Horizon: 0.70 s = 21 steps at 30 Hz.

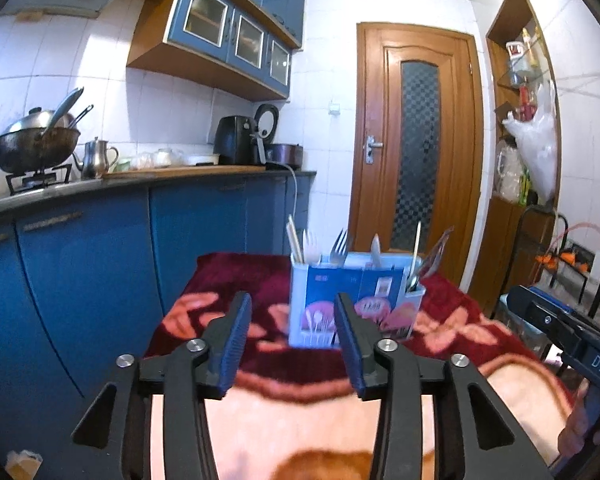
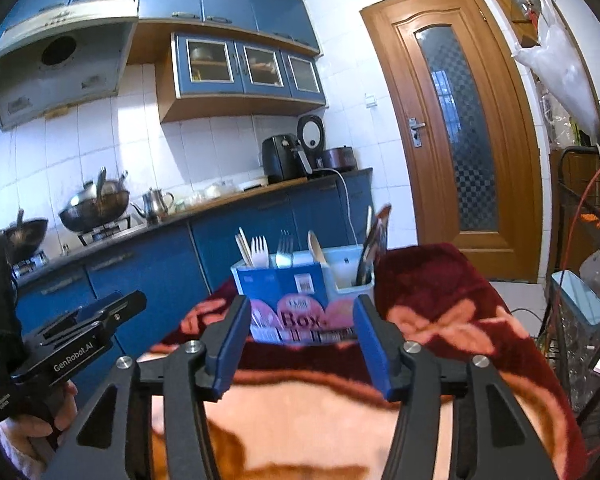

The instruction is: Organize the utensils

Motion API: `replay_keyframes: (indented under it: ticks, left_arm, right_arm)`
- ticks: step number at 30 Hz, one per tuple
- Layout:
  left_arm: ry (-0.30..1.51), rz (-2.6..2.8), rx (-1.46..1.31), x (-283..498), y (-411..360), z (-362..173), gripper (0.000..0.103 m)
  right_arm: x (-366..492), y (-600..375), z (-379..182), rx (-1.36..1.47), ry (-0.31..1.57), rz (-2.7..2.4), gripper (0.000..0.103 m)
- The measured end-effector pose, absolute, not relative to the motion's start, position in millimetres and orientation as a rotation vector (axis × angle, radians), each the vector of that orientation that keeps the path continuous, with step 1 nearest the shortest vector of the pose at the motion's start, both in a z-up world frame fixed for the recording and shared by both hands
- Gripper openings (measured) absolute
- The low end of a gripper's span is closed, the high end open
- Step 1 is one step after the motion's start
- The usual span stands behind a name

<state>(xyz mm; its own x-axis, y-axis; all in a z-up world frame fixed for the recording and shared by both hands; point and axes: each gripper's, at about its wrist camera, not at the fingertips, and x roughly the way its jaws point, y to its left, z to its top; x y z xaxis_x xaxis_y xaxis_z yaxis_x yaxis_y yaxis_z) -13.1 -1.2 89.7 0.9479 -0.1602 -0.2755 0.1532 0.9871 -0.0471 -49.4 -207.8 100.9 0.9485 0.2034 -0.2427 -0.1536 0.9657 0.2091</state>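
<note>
Utensil box [image 1: 356, 300] sits mid-table on the red blanket [image 1: 228, 280], forks, spoons & chopsticks already upright inside. We see no loose utensils left, so task looks nearly done. Left gripper [image 1: 294, 344] & right gripper [image 2: 300, 344] both wide, holding nothing.

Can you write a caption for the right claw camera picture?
Open right claw faces a blue utensil box of forks on a red blanket.

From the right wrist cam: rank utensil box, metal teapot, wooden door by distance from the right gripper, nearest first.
1. Utensil box: on the blanket, just ahead of the open right gripper, centre.
2. Metal teapot: on the counter, back left, beside the wok.
3. Wooden door: far wall, right, behind the table's far end.
</note>
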Motion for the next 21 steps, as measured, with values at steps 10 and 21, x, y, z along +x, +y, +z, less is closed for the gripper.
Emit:
replay_keyframes:
  ticks: [10,21]
  left_arm:
    - [0.351,-0.073,-0.013,2,-5,40,0.064]
    - [0.388,-0.045,-0.015,8,-9,22,0.065]
  right_arm:
    - [-53,-209,58,0.143,0.301,0.118,0.073]
    - [-54,-218,40,0.108,0.282,0.058,0.085]
